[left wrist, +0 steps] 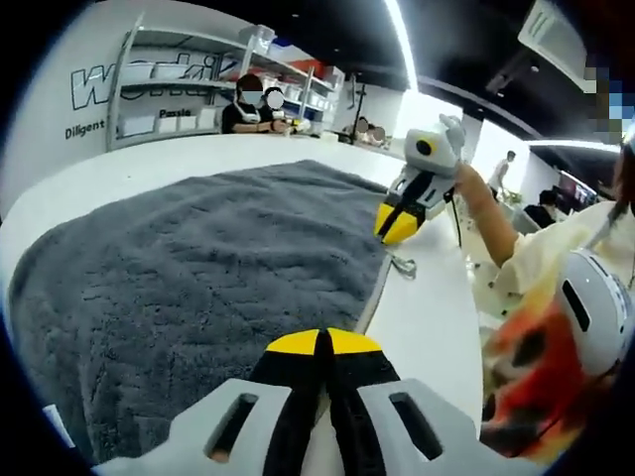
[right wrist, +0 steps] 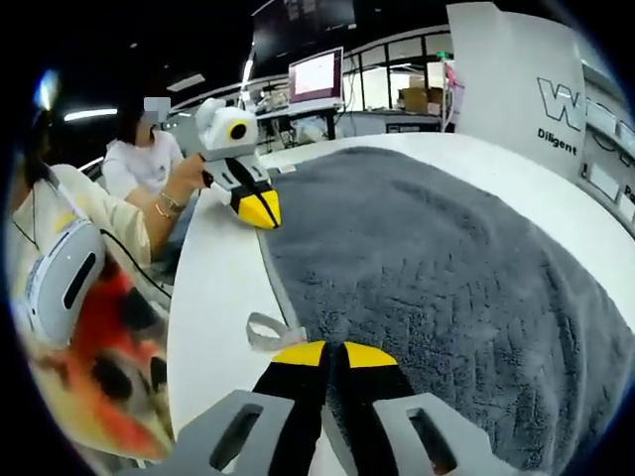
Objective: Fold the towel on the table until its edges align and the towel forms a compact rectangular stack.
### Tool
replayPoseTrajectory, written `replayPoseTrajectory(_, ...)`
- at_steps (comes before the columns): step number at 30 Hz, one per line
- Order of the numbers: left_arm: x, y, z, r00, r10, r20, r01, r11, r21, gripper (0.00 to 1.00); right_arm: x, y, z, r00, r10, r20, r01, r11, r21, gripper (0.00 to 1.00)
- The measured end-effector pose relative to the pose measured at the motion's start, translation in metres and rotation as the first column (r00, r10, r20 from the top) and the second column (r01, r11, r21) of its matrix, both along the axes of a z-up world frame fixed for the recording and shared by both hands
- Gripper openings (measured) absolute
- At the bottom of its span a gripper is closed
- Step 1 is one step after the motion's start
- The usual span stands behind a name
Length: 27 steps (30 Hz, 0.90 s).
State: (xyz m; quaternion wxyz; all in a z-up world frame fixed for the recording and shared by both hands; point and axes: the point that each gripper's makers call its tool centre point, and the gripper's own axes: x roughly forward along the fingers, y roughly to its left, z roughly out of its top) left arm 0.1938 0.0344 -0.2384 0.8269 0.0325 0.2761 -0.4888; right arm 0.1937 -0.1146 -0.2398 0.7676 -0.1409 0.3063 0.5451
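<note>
A large dark grey fluffy towel [left wrist: 208, 268] is lying spread flat on a white worktop [left wrist: 432, 317], with one long side running along the worktop's near edge, where the person is standing. The left gripper [left wrist: 322, 340], white with black jaws and yellow tips, is resting at one near corner of the towel, its jaws pressed together; whether cloth is caught between them cannot be told. The right gripper [right wrist: 332, 352], of the same make, is sitting at the other near corner, jaws likewise together, just beside a small grey fabric loop [right wrist: 270, 332] sticking out from the towel's hem onto the worktop. Each gripper is appearing in the other's view, held by a hand [right wrist: 177, 183].
</note>
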Motion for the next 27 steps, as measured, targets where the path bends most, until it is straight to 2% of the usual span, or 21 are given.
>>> replayPoseTrajectory(12, -0.011, -0.001, 0.001, 0.999, -0.026, -0.03, 0.026, 1.0, -0.014, 0.03, -0.011, -0.001, 0.001, 0.997, 0.015, -0.07, -0.013, 0.999, 0.033, 0.06)
replayPoseTrajectory(13, -0.012, -0.001, 0.002, 0.999, -0.031, -0.028, 0.03, 0.999, -0.019, 0.08, -0.012, -0.001, 0.002, 0.997, 0.018, -0.074, -0.015, 0.999, 0.039, 0.09)
replayPoseTrajectory(16, -0.009, 0.0, 0.01, 0.999, -0.027, 0.018, 0.027, 0.999, -0.024, 0.16, -0.013, 0.001, 0.008, 0.997, 0.035, -0.068, -0.027, 0.994, 0.102, 0.3)
replayPoseTrajectory(18, -0.004, 0.003, 0.015, 0.999, -0.009, 0.052, 0.01, 1.0, -0.025, 0.2, -0.009, 0.0, 0.013, 0.999, 0.027, -0.042, -0.022, 0.992, 0.128, 0.34)
replayPoseTrajectory(19, 0.007, 0.01, 0.021, 0.996, 0.031, 0.089, -0.029, 0.999, -0.03, 0.26, -0.003, -0.003, 0.015, 1.0, 0.004, -0.01, -0.003, 0.992, 0.128, 0.35)
replayPoseTrajectory(23, 0.037, 0.036, 0.038, 0.978, 0.163, 0.132, -0.156, 0.986, -0.062, 0.4, 0.023, -0.017, 0.03, 0.993, -0.108, 0.049, 0.097, 0.979, 0.18, 0.48)
replayPoseTrajectory(27, 0.056, 0.056, 0.057, 0.958, 0.24, 0.157, -0.227, 0.969, -0.098, 0.45, 0.052, -0.045, 0.034, 0.967, -0.244, 0.079, 0.227, 0.957, 0.18, 0.67)
